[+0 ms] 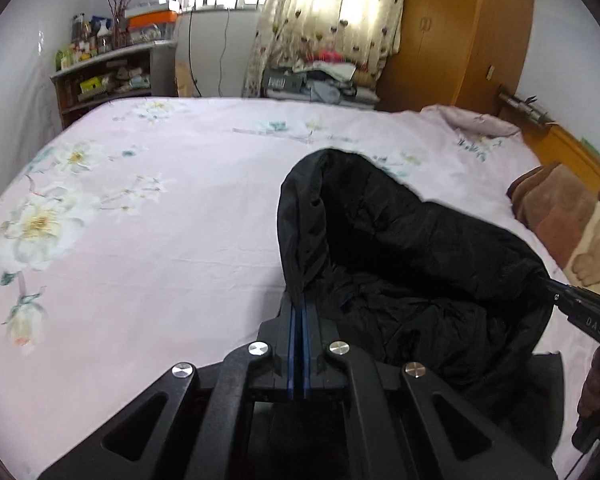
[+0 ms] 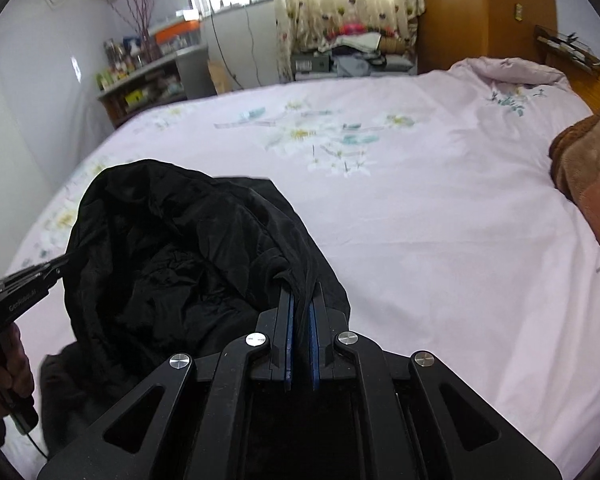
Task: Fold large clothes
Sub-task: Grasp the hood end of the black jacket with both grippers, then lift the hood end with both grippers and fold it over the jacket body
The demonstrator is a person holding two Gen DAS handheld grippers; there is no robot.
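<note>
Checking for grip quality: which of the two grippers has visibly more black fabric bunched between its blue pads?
The right gripper: a thick gathered fold of the black garment wedges its pads apart. The left gripper pinches only a thin edge, pads almost touching.

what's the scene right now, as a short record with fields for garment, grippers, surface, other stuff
garment: black garment, bunched, edge lifted between the two grippers
left gripper: shut on the garment's edge
right gripper: shut on another part of the edge
surface: bed with pink floral sheet
beside it: brown blanket at the bed's right side
background: shelf, curtain, wooden wardrobe
</note>
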